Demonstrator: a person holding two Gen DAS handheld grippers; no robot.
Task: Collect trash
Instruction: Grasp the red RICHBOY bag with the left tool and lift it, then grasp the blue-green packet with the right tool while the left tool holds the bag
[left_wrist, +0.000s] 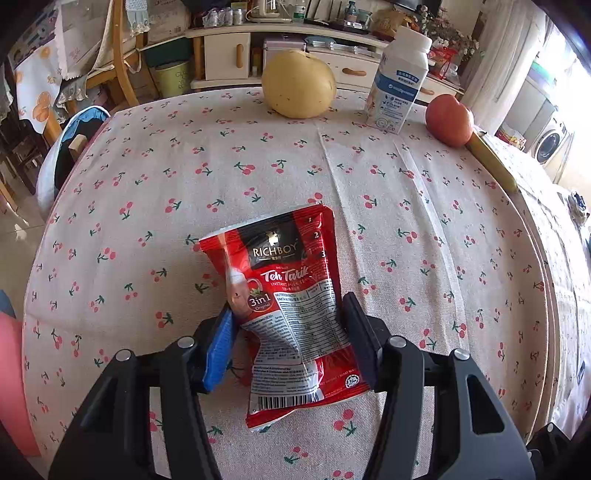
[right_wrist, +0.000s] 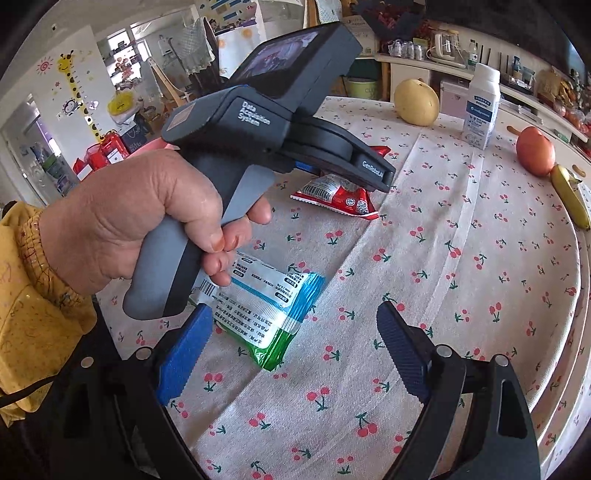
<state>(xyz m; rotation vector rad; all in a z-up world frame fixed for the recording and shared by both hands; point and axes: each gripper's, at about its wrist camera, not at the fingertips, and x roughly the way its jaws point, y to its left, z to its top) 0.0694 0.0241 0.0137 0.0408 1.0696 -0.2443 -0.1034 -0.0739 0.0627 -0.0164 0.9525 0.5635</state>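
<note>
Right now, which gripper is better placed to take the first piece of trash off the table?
Left. The left gripper already has the red tea packet between its pads, which crease its sides. The right gripper stands wide open above the cloth, with the green-and-white wrapper lying near its left pad only.

Both views were bright and daylit; glare washed the right-hand window (left_wrist: 554, 92); fisheye bending and dark vignetting marked edges.

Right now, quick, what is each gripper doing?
Left gripper: jaws on both sides of the red packet, pinching it.
Right gripper: jaws open, holding nothing.
</note>
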